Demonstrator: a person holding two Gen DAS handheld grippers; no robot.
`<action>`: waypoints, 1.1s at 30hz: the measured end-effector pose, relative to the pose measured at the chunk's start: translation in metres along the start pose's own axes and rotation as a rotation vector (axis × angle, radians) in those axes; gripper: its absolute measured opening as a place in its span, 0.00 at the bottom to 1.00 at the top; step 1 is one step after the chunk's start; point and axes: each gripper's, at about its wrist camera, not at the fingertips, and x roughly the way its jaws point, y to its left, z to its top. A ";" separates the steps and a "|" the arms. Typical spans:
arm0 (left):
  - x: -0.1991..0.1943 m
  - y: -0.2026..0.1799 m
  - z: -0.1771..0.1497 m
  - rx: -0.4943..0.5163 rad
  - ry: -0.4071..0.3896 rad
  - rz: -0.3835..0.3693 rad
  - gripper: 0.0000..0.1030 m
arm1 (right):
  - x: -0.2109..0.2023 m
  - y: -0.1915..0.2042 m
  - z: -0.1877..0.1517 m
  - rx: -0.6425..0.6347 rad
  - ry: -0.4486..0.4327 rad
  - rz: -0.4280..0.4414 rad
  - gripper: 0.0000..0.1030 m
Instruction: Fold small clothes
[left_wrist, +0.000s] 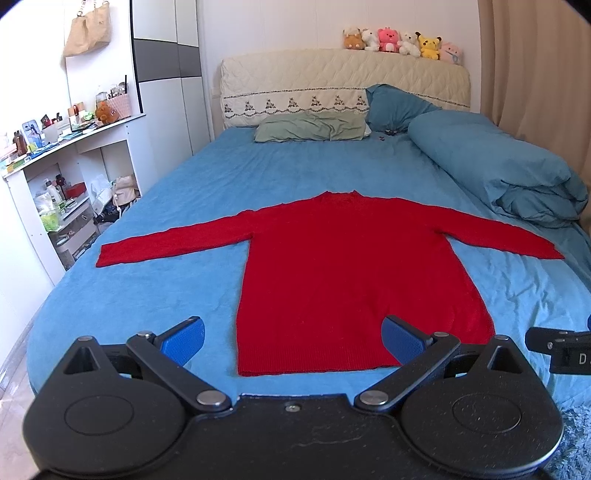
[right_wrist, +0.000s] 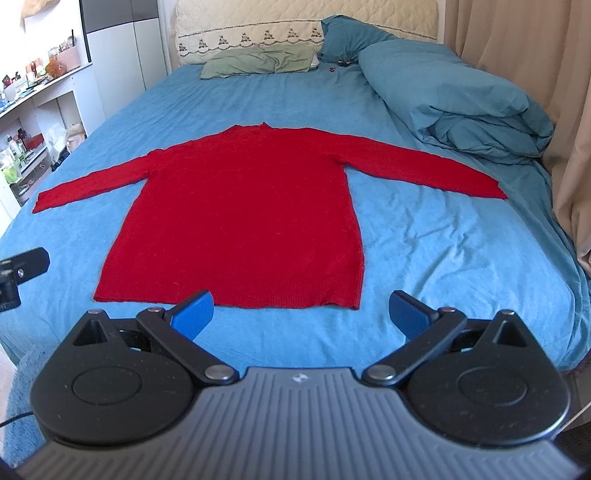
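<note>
Both hand-held grippers, left (left_wrist: 293, 338) and right (right_wrist: 301, 312), hover spread wide near the flat red sweater's (left_wrist: 343, 266) hem.

**Red sweater lay flat on the bed, left gripper open above its hem**

A red sweater (left_wrist: 343, 266) lay spread on the blue bed (left_wrist: 184, 192), both sleeves stretched toward the side edges and its hem near the foot edge. The left gripper (left_wrist: 293, 338) hung over that hem with its jaws wide apart and holding nothing. A green pillow (left_wrist: 310, 127) sat at the head edge, a folded blue duvet (left_wrist: 495, 166) along the right edge.
</note>
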 end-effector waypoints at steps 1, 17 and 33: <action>0.001 0.000 0.001 -0.001 0.002 -0.001 1.00 | 0.001 0.000 0.002 0.004 -0.002 0.003 1.00; 0.103 -0.037 0.094 0.005 -0.002 -0.087 1.00 | 0.083 -0.087 0.090 0.179 -0.089 -0.160 1.00; 0.352 -0.178 0.202 0.092 0.034 -0.275 1.00 | 0.308 -0.283 0.158 0.489 -0.147 -0.438 1.00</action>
